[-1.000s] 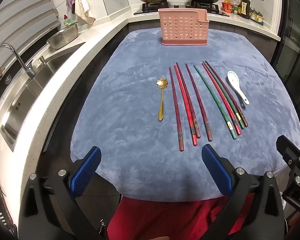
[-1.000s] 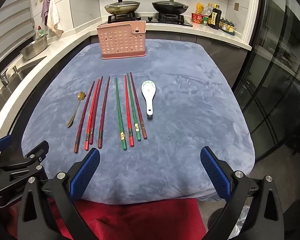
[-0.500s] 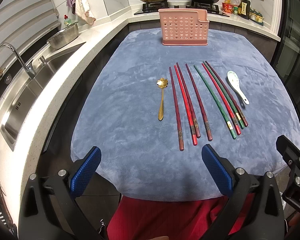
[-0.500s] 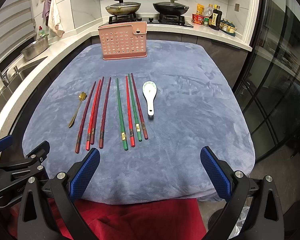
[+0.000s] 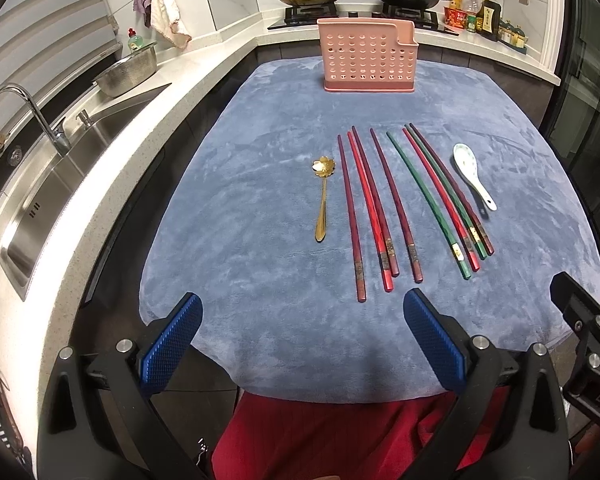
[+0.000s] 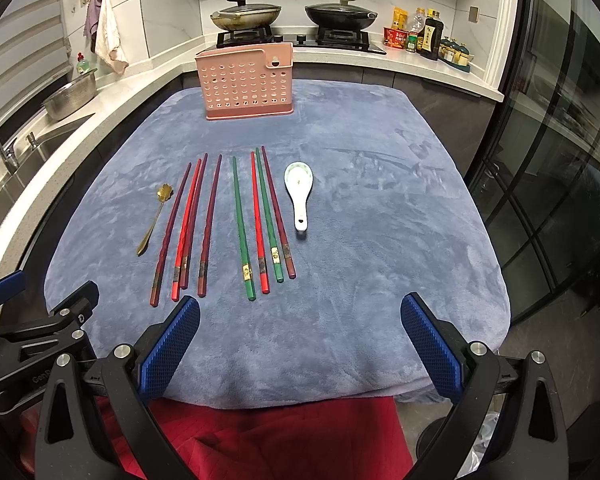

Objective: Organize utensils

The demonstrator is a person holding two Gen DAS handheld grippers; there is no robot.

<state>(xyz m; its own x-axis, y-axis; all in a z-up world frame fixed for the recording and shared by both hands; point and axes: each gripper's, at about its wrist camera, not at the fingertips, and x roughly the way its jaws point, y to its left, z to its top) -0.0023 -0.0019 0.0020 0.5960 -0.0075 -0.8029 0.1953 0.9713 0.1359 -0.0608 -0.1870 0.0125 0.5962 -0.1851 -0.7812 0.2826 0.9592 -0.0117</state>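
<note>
Eight chopsticks (image 6: 220, 220) lay in a neat row on the blue cloth (image 6: 380, 240), well short of the pink holder (image 6: 246, 84) that stood at the cloth's far end. On the holder's left-hand flank of the row sat a gold spoon (image 6: 154, 216), just beside the outermost dark red stick; on the other flank lay a white ceramic spoon (image 6: 300, 196), just beside the last stick. Nothing was in the holder as far as the views showed.

The left gripper (image 5: 300, 344) hovered at the near edge of the cloth, far from the holder, its jaws spread wide and empty. The right gripper (image 6: 300, 344) did the same, wide apart, gripping nothing.

The pick looked not yet begun. The sensible play was probably an outer piece first, a spoon, pinched across its handle so the neighbouring sticks were not nudged. Thin sticks on soft cloth would likely call for a low, flat approach and a firm close, then a tip-down drop into the holder.
</note>
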